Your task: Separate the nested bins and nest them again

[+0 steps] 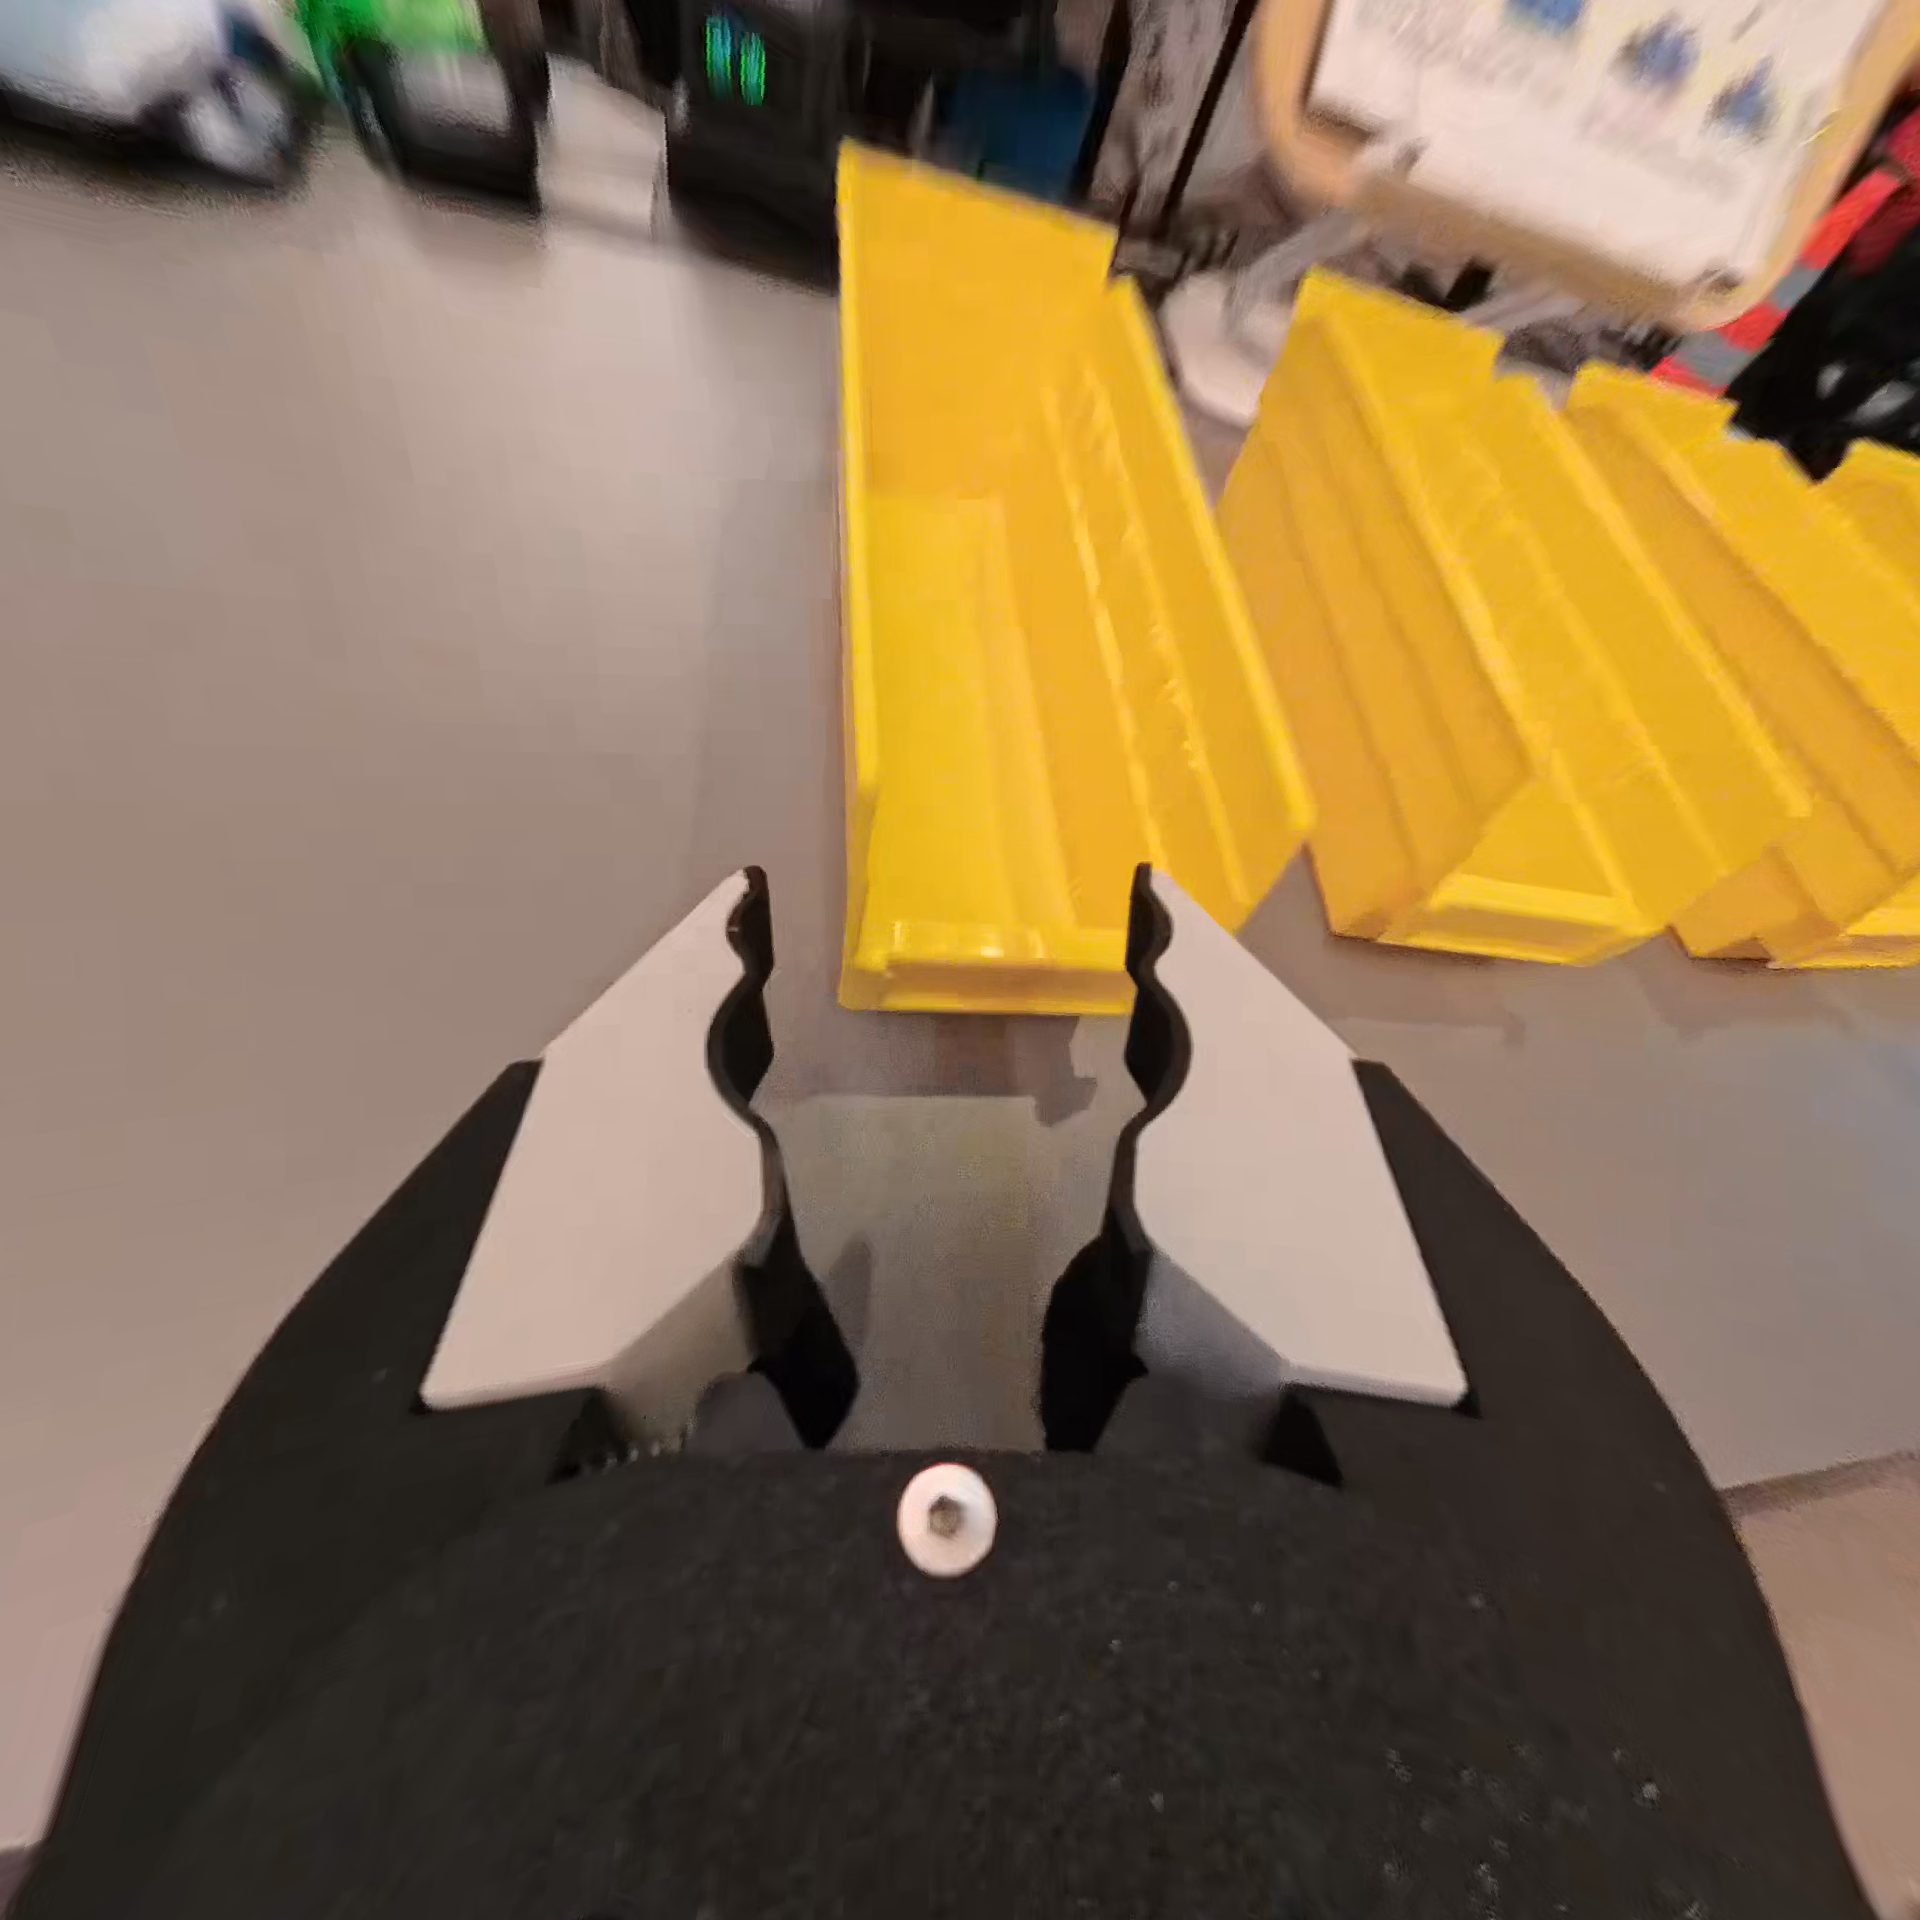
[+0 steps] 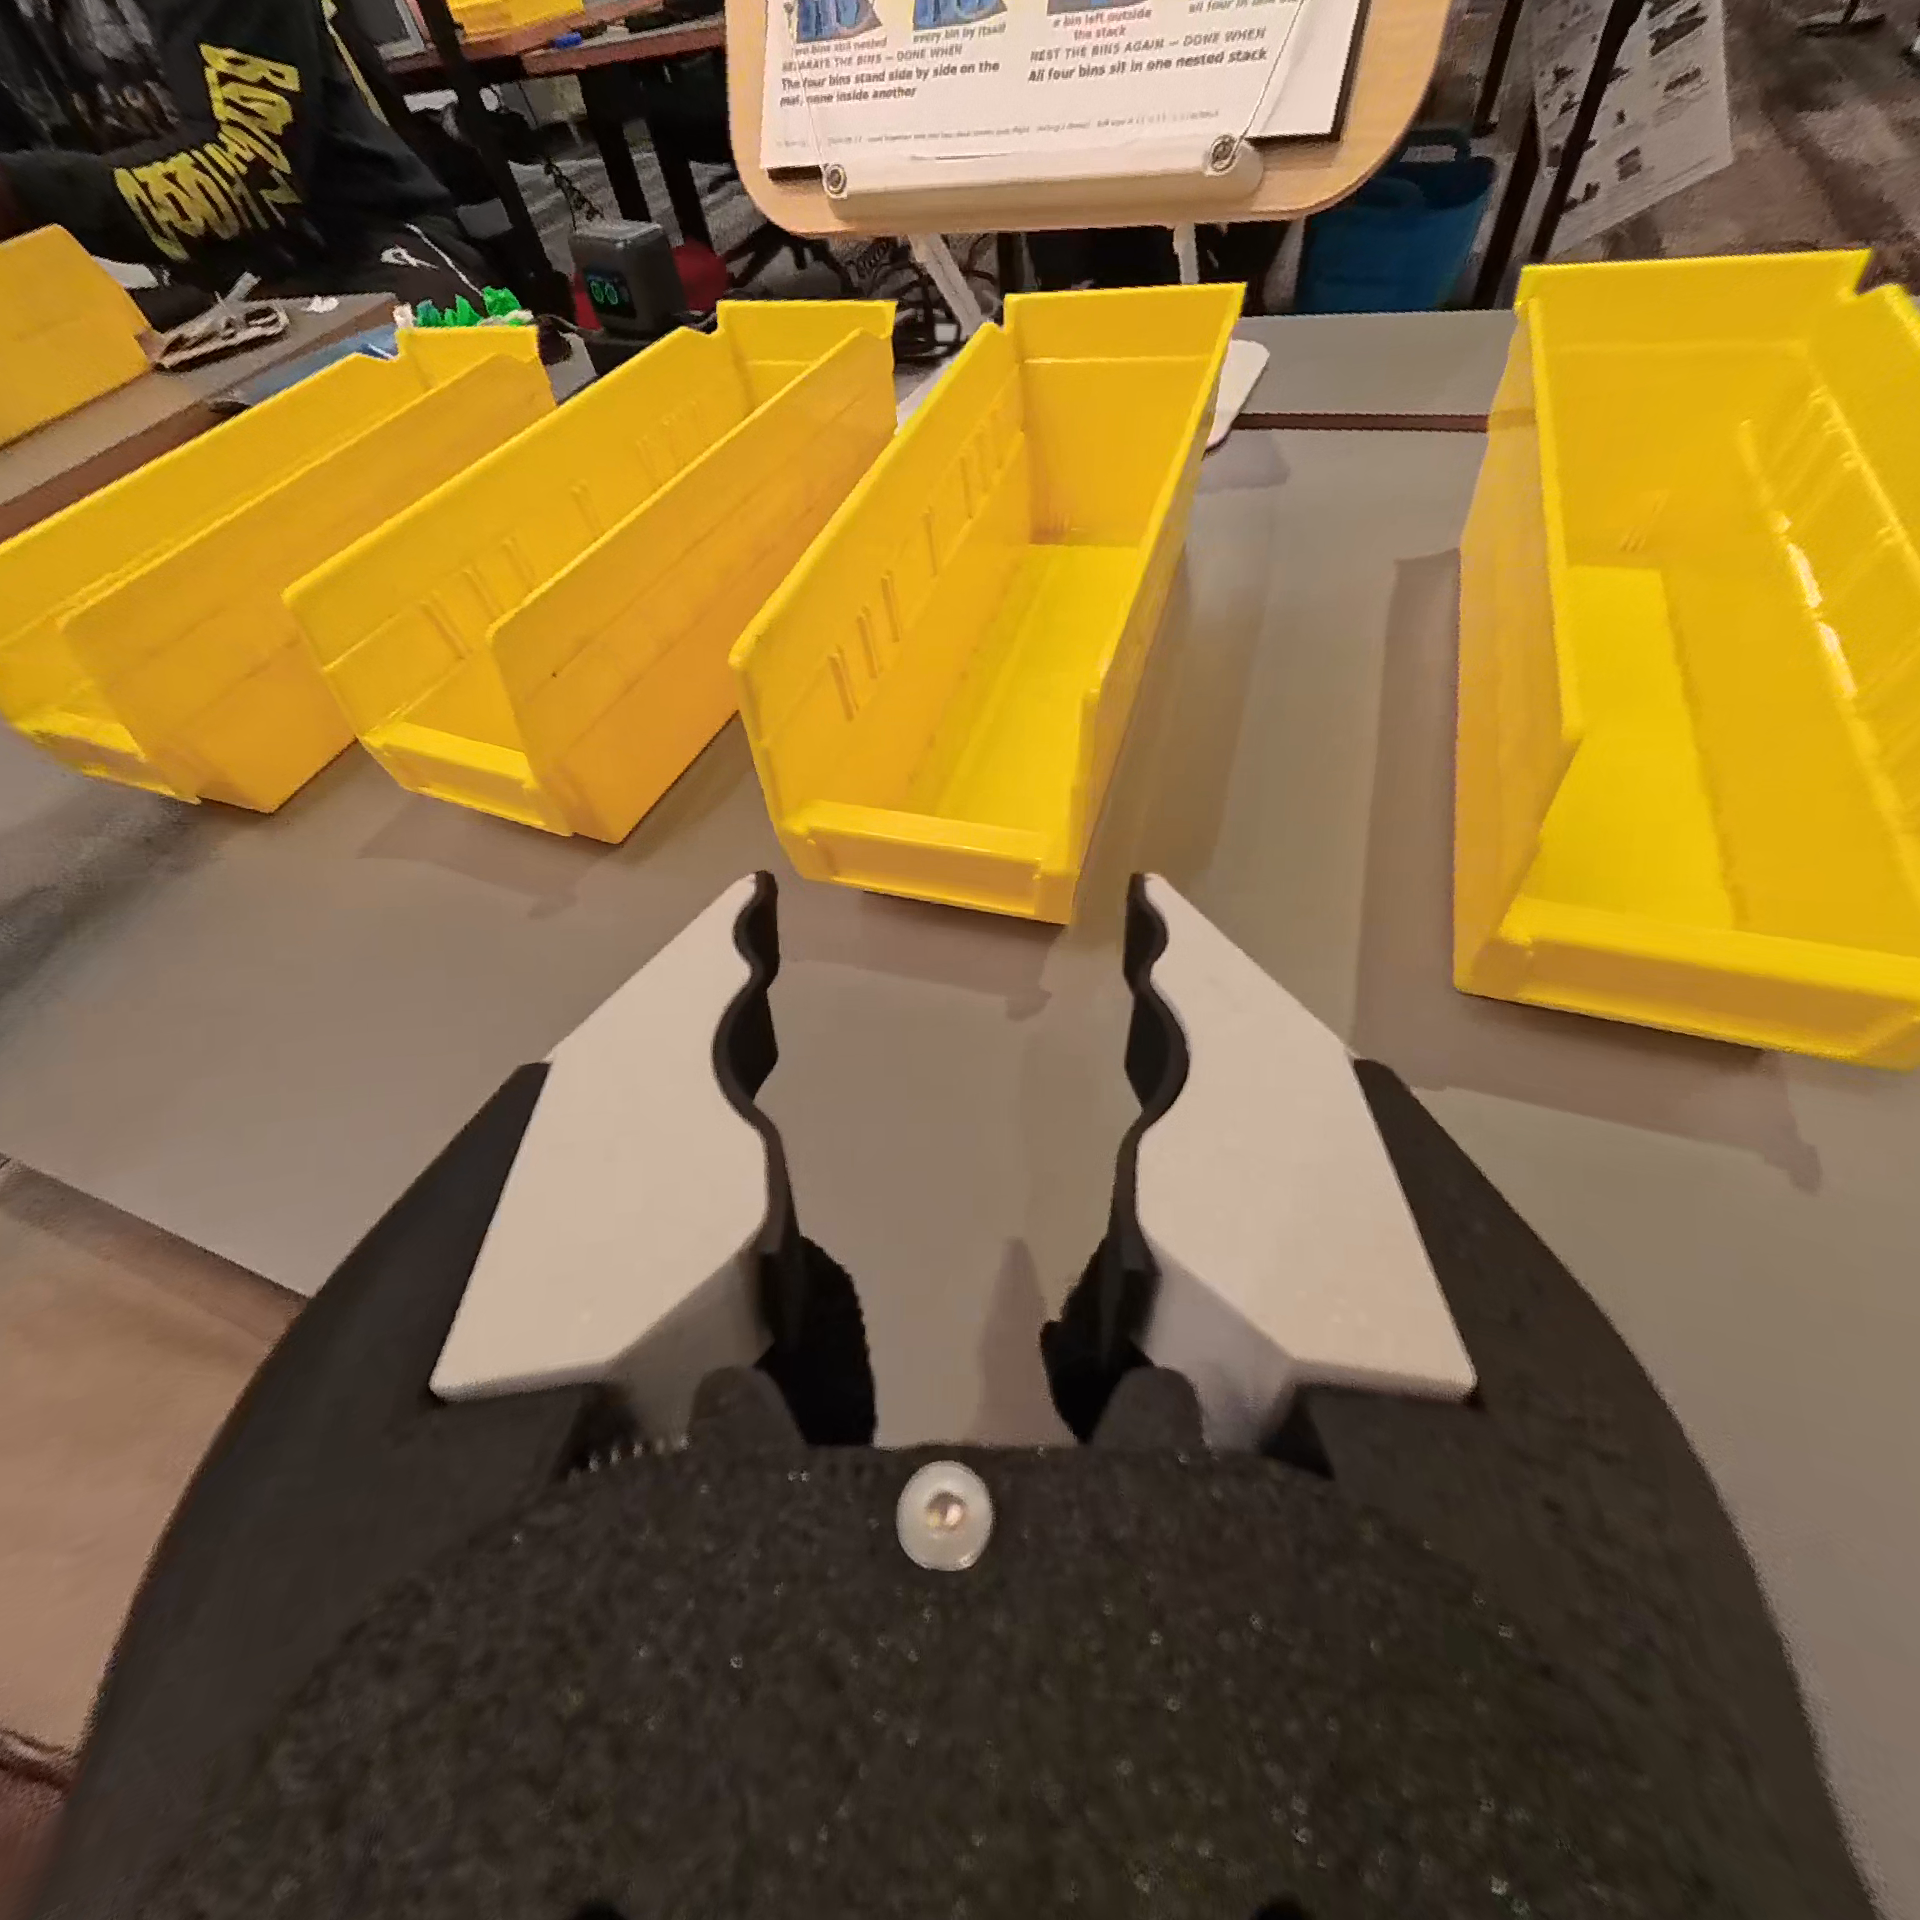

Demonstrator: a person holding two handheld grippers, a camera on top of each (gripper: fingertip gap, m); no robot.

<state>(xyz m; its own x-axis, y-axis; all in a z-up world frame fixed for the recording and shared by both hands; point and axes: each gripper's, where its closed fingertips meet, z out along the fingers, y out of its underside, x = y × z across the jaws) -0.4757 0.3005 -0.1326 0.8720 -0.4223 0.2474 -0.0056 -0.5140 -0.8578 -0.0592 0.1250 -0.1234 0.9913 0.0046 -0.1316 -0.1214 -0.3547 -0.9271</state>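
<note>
Four yellow bins [image 2: 977, 623] sit apart on the grey mat [image 2: 1320, 727], long axes running away, apparently unnested; left gripper [image 1: 951, 935] and right gripper [image 2: 951, 940] both spread, empty.

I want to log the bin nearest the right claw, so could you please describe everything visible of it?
The bin is a long, narrow, bright yellow open trough, apparently plastic, with slotted inner walls, a low front lip and a taller back wall. It sits upright and empty on the grey mat, apart from its neighbours, just beyond the open right claw, untouched.
</note>
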